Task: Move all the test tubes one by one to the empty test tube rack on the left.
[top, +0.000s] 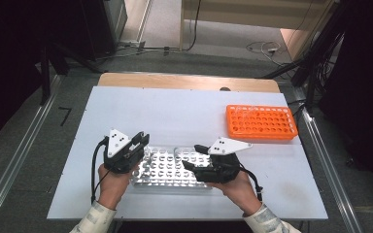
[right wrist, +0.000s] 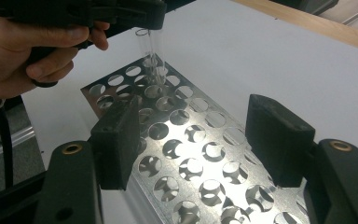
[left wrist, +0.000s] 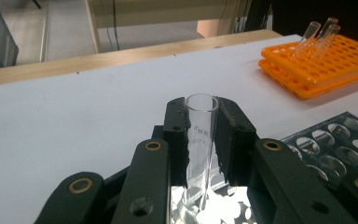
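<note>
Clear glass test tube (left wrist: 201, 140) upright above shiny metal rack (top: 167, 170); orange rack (top: 261, 122) apart.

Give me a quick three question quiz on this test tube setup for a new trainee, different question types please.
1. True or false: the left gripper is shut on a glass test tube.
2. What colour is the rack at the table's far right?
3. The right gripper is: A) holding a tube, B) open over the metal rack, C) resting on the coloured rack.

Key: 1 true; 2 orange; 3 B.
</note>
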